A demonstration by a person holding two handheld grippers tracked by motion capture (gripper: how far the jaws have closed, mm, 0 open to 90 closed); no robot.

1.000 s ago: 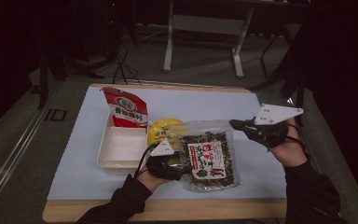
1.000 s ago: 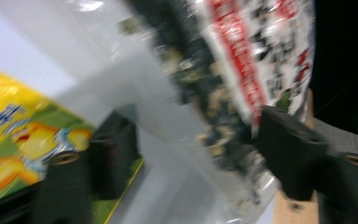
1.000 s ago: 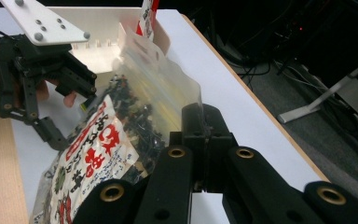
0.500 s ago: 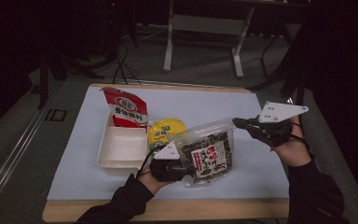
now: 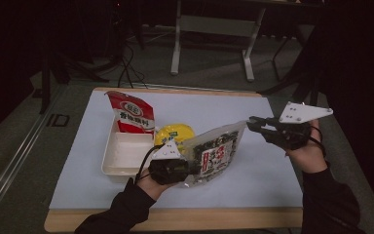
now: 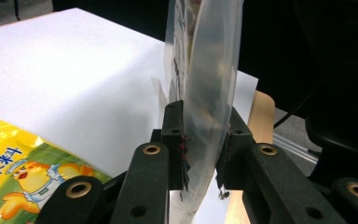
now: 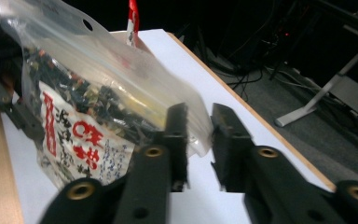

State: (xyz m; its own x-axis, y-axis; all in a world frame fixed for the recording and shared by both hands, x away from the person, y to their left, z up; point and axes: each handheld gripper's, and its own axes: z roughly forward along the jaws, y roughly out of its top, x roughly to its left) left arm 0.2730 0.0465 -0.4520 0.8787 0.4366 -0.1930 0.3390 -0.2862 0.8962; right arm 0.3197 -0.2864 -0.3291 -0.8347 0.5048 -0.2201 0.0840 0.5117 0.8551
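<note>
A clear bag (image 5: 217, 150) of dark dried bits with red lettering hangs tilted above the white table (image 5: 253, 170). My left gripper (image 5: 182, 168) is shut on its lower edge; in the left gripper view the jaws (image 6: 200, 112) pinch the clear film (image 6: 209, 70). My right gripper (image 5: 251, 122) hovers at the bag's raised upper corner. Its jaws (image 7: 199, 112) stand open by a narrow gap, with the corner of the bag (image 7: 98, 93) just at that gap, not pinched.
A white tray (image 5: 126, 153) sits left of the bag, with a red snack pack (image 5: 131, 114) leaning at its far end. A yellow pack (image 5: 175, 132) lies beside the tray, also seen as a yellow pack (image 6: 18, 172) under the left gripper. The wooden table edge (image 5: 175, 219) runs along the front.
The left gripper has lifted the bag from lying flat to a tilt, its far corner rising toward the right gripper. The right gripper has barely moved.
</note>
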